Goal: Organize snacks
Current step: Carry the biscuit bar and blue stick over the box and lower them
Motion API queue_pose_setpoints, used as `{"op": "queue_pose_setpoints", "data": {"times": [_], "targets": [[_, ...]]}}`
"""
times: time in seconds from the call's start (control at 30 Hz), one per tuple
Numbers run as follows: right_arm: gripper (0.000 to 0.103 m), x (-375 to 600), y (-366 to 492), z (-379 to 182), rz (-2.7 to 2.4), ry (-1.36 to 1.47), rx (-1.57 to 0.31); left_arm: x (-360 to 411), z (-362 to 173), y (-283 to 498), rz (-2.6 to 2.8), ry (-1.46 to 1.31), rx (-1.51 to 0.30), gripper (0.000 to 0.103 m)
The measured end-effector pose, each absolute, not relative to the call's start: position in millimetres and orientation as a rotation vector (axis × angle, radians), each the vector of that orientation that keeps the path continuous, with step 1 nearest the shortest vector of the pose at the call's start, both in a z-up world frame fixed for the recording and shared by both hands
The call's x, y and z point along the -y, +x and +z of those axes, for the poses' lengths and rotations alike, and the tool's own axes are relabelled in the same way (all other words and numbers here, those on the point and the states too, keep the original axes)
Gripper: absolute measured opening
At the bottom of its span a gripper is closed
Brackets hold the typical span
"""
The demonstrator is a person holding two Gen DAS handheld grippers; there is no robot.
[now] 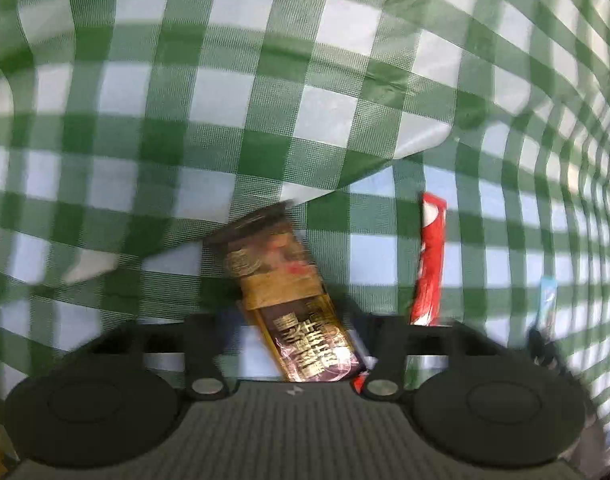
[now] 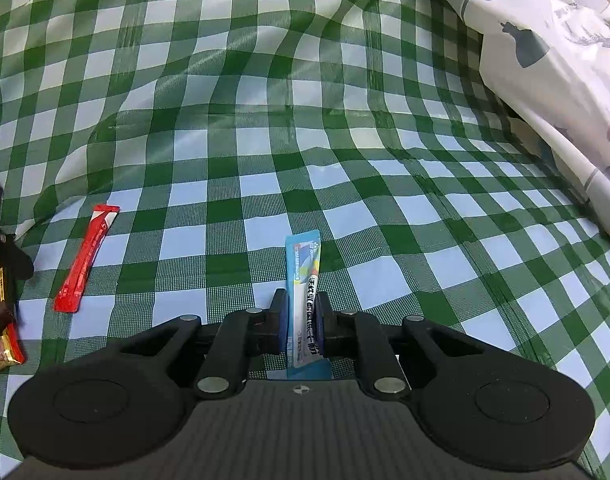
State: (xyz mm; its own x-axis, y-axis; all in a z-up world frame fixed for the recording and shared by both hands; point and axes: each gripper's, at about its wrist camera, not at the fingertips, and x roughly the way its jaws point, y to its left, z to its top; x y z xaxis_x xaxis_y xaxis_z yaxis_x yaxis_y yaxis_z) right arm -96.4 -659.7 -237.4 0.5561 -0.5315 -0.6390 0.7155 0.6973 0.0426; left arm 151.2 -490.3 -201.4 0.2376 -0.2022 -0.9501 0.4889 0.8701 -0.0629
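**Blue stick pinched in the right gripper; brown packet sits between the left jaws**

In the left wrist view, the green-and-white checked cloth [image 1: 153, 92] fills the frame, rumpled into a raised fold across the middle. The brown packet [image 1: 293, 300] lies tilted on the cloth, its upper end tucked against that fold and its lower end reaching down between the fingers of the left gripper [image 1: 295, 336]. The jaws stand partly spread with the packet between them; the picture is blurred here, and I cannot tell whether the pads press on it. Just right of the packet, apart from it, the red stick [image 1: 429, 264] lies nearly upright in the frame, its lower end hidden behind the right-hand finger. Further right, at the cloth's edge of view, a sliver of the blue stick [image 1: 545, 300] shows.

In the right wrist view, the brown packet appears again at the far left edge, cut off by the frame, with a dark shape above it, too little of it in view to identify. The red stick lies aslant on the cloth, well apart from the centre. The right gripper [image 2: 303, 322] has its jaws drawn close together, pinching the blue stick by its lower half; the upper half sticks out forward over the cloth. At the top right, a white printed bag [image 2: 553, 64] rests on the cloth.
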Motion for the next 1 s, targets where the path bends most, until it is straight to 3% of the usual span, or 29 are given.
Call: {"op": "queue_pose_setpoints", "data": {"times": [0.2,0.53,0.77,1.0], "targets": [[0.013,632,-114,-220,-0.762,0.398,-0.588,418,-168,113,-0.539,0.324,-1.193,0.039],[0.014,448,-209,-107,-0.623,0.515,-0.403,239,-39,-2,-0.648,0.263,-1.054,0.039],[0.014,289,-230,-44,-0.346,0.515,-0.436,103,25,-62,-0.498,0.323,-0.944,0.039],[0.014,182,-232,-18,-0.193,0.563,-0.523,-13,45,-104,-0.378,0.279,-0.915,0.039]]}}
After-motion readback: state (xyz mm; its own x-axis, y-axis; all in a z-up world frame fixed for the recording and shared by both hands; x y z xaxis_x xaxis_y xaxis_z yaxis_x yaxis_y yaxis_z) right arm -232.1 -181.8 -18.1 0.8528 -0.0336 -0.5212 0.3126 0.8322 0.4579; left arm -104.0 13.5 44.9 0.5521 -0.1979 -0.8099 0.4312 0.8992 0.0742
